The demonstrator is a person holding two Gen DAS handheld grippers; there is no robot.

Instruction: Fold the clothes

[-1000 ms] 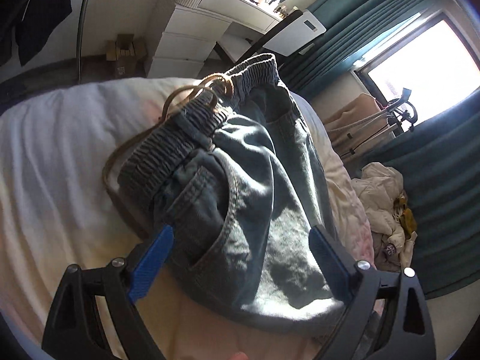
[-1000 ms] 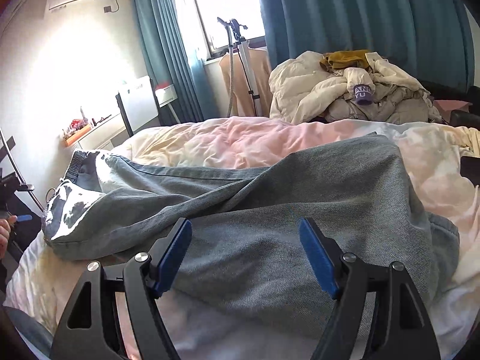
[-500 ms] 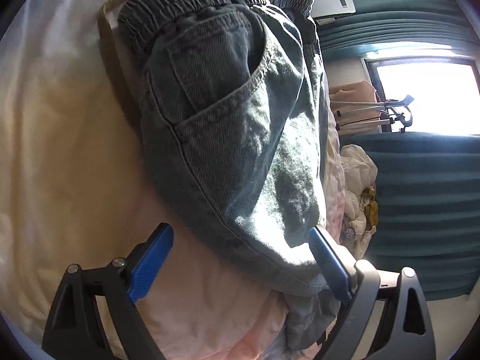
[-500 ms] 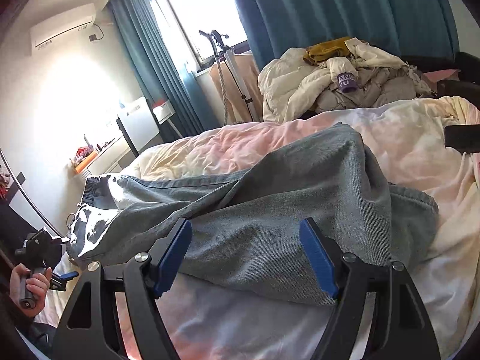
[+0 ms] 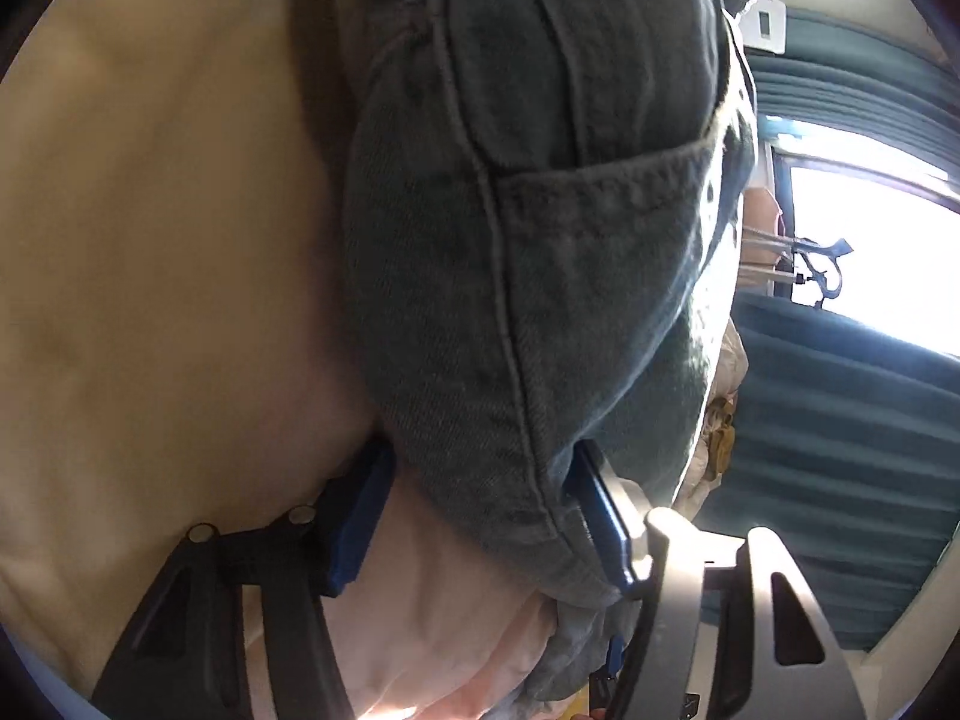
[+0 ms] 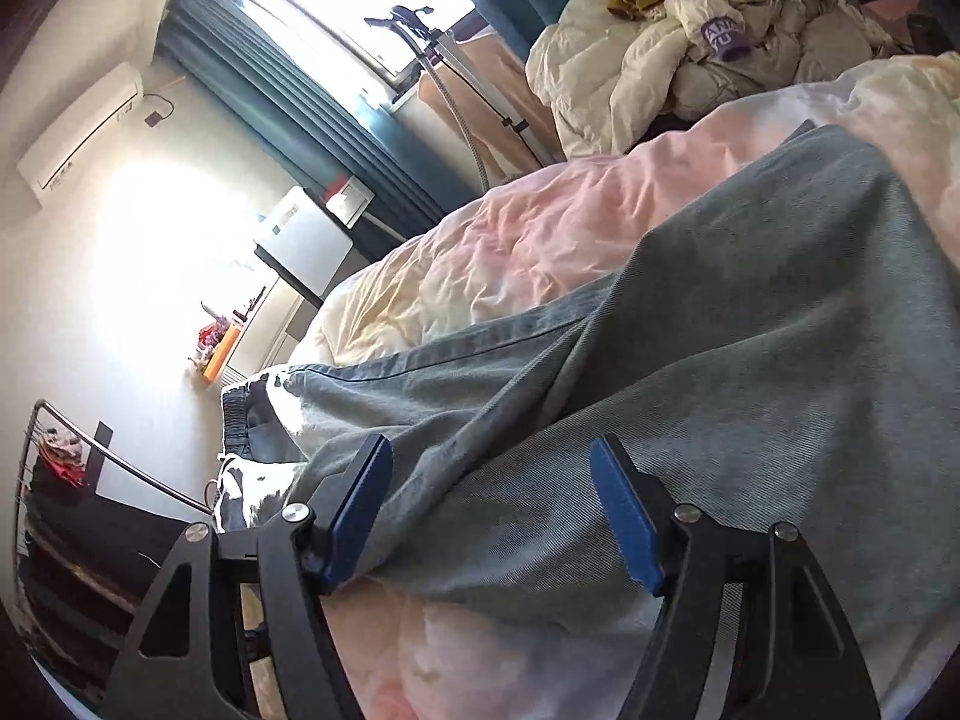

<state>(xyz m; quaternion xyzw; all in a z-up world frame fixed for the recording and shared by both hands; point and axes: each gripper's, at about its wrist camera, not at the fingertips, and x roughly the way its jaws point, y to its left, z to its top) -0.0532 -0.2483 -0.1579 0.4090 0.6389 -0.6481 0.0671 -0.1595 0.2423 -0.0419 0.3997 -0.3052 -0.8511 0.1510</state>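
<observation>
Two fingers [image 5: 360, 516] straddling jeans [image 5: 540, 240] edge.

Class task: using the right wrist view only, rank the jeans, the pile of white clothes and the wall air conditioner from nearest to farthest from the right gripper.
1. jeans: between the right gripper fingers, whose jaws are closing.
2. pile of white clothes: beyond the bed, upper right.
3. air conditioner: high on the far wall, upper left.

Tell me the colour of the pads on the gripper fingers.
Blue, on black frames; the right gripper's pads show it best in the right wrist view.
</observation>
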